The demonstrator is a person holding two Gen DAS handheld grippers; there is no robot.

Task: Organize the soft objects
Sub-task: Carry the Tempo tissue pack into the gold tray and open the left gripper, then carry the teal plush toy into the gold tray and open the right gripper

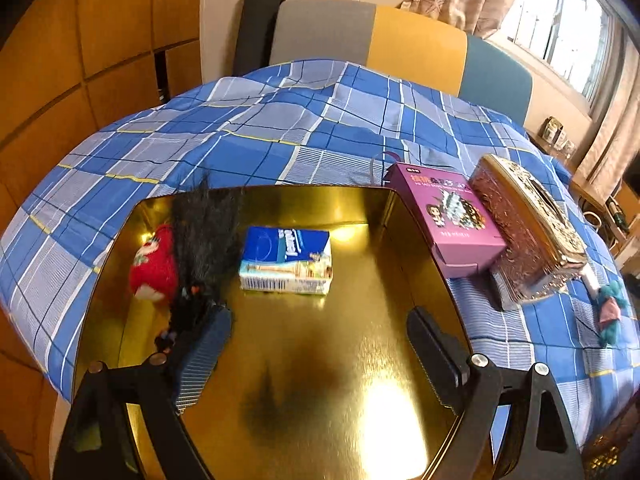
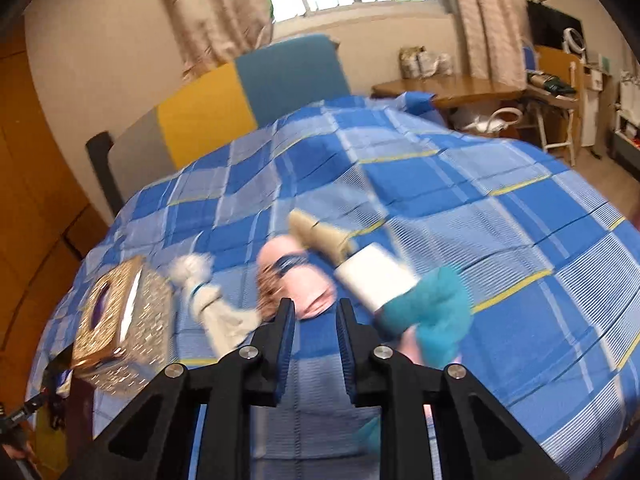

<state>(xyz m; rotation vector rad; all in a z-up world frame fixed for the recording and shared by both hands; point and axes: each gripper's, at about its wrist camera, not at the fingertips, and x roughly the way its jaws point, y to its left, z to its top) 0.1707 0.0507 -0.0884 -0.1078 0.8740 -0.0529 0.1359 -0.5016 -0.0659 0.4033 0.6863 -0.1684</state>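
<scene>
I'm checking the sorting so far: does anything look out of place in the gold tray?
Yes. The blue and white carton lying in the gold tray looks like a rigid box, not a soft thing. It sits beside the red plush toy and the black furry toy, while the purple box stays outside.

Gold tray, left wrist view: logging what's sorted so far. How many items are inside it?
3: a red knitted plush toy at the left wall, a black furry toy beside it, a blue-white tissue pack mid-tray.
</scene>
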